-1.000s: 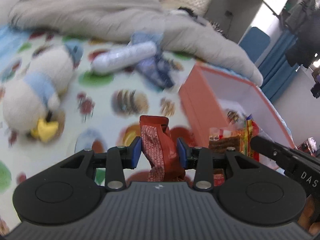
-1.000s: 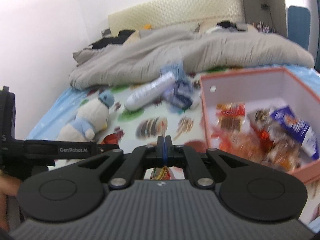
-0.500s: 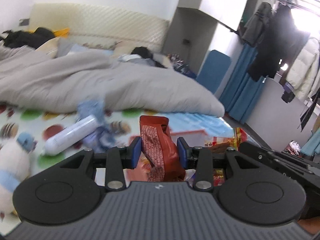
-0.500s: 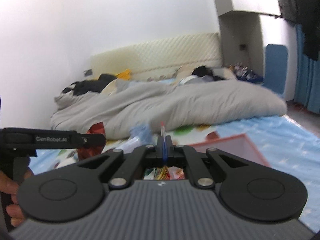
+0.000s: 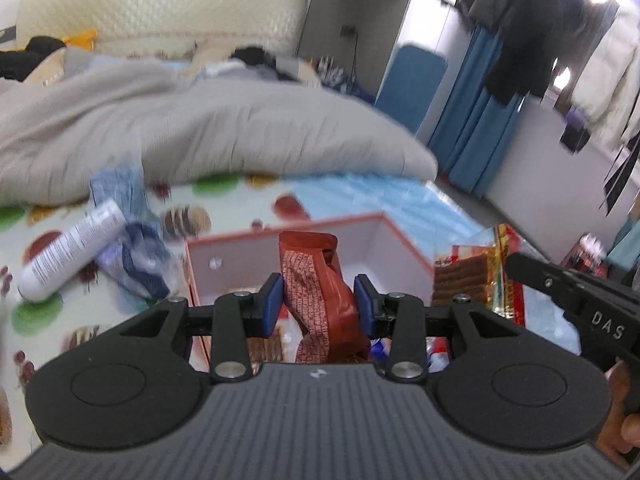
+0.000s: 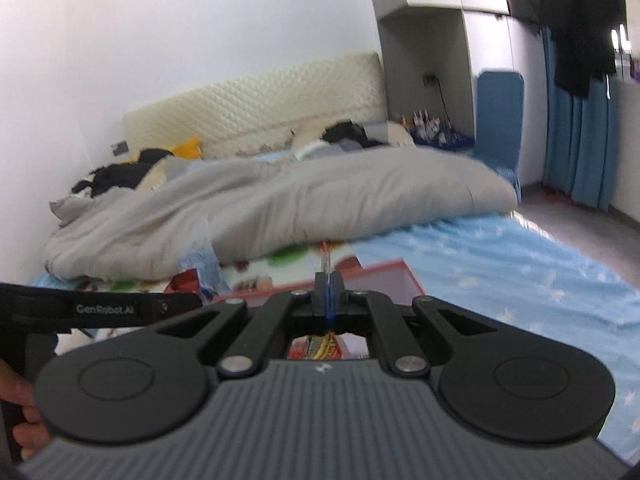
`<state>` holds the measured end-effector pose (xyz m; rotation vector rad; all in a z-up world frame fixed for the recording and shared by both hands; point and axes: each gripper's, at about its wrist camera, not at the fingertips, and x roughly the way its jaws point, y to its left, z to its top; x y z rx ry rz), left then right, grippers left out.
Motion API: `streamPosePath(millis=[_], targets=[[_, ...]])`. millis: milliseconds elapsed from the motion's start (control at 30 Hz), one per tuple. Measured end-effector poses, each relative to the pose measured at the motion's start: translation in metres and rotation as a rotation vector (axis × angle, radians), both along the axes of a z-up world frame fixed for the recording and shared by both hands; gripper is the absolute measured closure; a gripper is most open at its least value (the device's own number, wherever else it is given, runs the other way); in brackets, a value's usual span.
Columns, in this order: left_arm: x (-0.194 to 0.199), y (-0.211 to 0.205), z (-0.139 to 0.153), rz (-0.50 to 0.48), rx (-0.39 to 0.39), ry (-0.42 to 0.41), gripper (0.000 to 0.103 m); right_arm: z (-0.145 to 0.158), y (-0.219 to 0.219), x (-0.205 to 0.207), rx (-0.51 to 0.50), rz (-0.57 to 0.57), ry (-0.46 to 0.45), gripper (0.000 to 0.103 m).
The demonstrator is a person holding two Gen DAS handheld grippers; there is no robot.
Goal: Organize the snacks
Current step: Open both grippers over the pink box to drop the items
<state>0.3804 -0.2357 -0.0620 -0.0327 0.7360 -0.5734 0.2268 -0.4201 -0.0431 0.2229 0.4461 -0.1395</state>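
My left gripper [image 5: 318, 300] is shut on a red-brown snack packet [image 5: 316, 296] and holds it above the near part of the pink box [image 5: 288, 236]. Several snacks lie in the box below. My right gripper [image 6: 328, 298] is shut on the thin edge of a flat snack packet [image 6: 325, 256]; in the left wrist view that packet [image 5: 480, 272] shows red and yellow with a wafer picture, to the right of the box. The pink box's rim [image 6: 380, 270] shows just beyond the right gripper.
A white bottle [image 5: 70, 248] and a blue crumpled wrapper [image 5: 132, 248] lie on the patterned bed sheet left of the box. A grey duvet [image 5: 200, 136] lies behind. The bed's right edge drops to the floor by blue curtains [image 5: 476, 120].
Both grippers have lifted and tilted up from looking down at the bed, then the left one dipped back toward the box. Each still holds its packet. The plush toy has left the view.
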Motion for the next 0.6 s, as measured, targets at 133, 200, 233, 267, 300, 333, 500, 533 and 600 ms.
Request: streamPosePath(millis=[133, 200, 233, 267, 300, 333, 500, 533, 600], targets=[[0.010, -0.005, -0.033, 0.010, 0.023, 0.049, 0.059, -0.028, -0.004, 0.010, 0.020, 0.014, 0.052, 0.100], [0.014, -0.006, -0.043, 0.009, 0.032, 0.061, 0.059, -0.039, -0.003, 0.014, 0.021, 0.018, 0.073, 0.100], [0.015, -0.006, -0.048, 0.008, 0.038, 0.068, 0.059, -0.045, -0.004, 0.016, 0.028, 0.016, 0.085, 0.100], [0.016, -0.007, -0.052, 0.009, 0.042, 0.075, 0.059, -0.050, -0.005, 0.016, 0.034, 0.015, 0.094, 0.100], [0.016, -0.007, -0.055, 0.009, 0.043, 0.078, 0.059, -0.056, -0.006, 0.017, 0.042, 0.012, 0.104, 0.100], [0.016, -0.008, -0.058, 0.008, 0.044, 0.079, 0.059, -0.061, -0.006, 0.018, 0.049, 0.010, 0.114, 0.100], [0.014, -0.013, -0.067, -0.006, 0.054, 0.081, 0.059, -0.081, -0.008, 0.013, 0.064, -0.017, 0.137, 0.097], [0.013, -0.014, -0.067, -0.011, 0.051, 0.077, 0.059, -0.082, -0.006, 0.013, 0.058, -0.020, 0.142, 0.097], [0.012, -0.014, -0.063, -0.009, 0.040, 0.074, 0.057, -0.084, -0.005, 0.013, 0.056, -0.020, 0.147, 0.096]])
